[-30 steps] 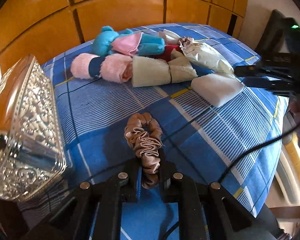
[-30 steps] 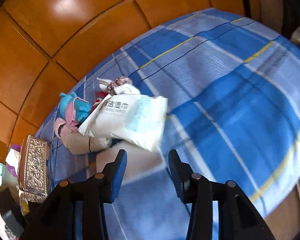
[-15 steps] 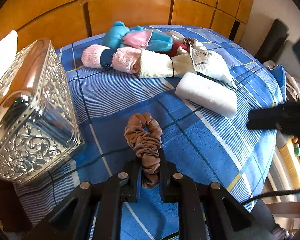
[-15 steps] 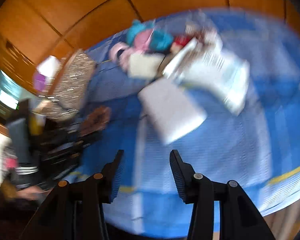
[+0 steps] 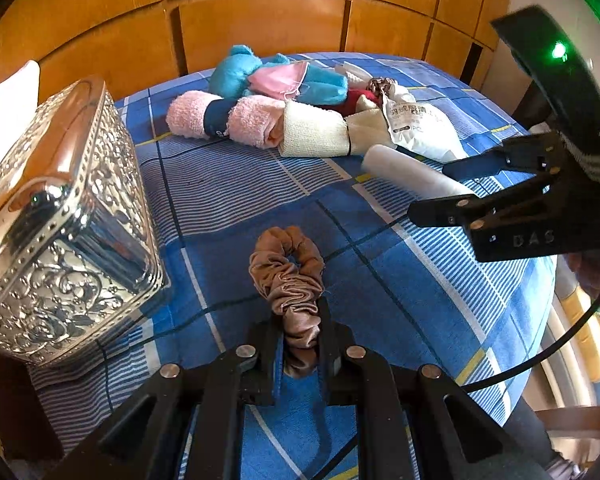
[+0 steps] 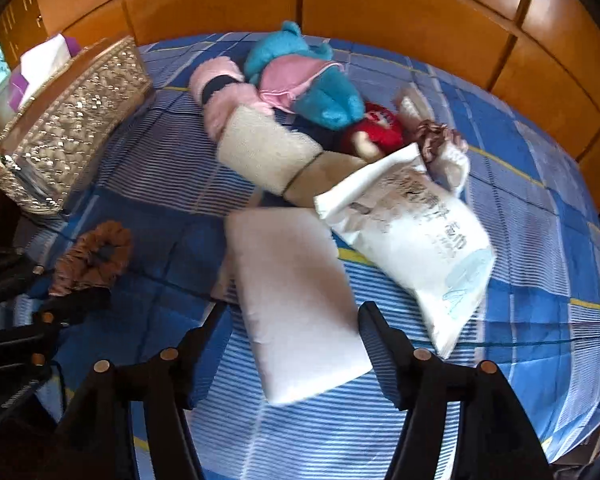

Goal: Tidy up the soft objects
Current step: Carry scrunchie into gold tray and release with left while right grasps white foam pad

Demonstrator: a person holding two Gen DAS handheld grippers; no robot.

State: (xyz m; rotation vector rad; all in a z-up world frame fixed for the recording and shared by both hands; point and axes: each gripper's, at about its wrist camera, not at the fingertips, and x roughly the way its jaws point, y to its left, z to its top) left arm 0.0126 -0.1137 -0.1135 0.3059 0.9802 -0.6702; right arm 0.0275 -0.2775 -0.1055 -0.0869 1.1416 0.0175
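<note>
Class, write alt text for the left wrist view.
The left gripper is shut on a brown satin scrunchie over a blue plaid cloth. An embossed silver box sits left; rolled towels and a blue plush toy lie beyond.

A blue plaid cloth covers the round table that carries everything. At its left edge stands a silver embossed box. A brown scrunchie lies near the front. Toward the back sit a pink towel roll, touching a cream roll, with a blue plush behind them. A white pad lies flat to the right, just beside a white wipes pack.
</note>
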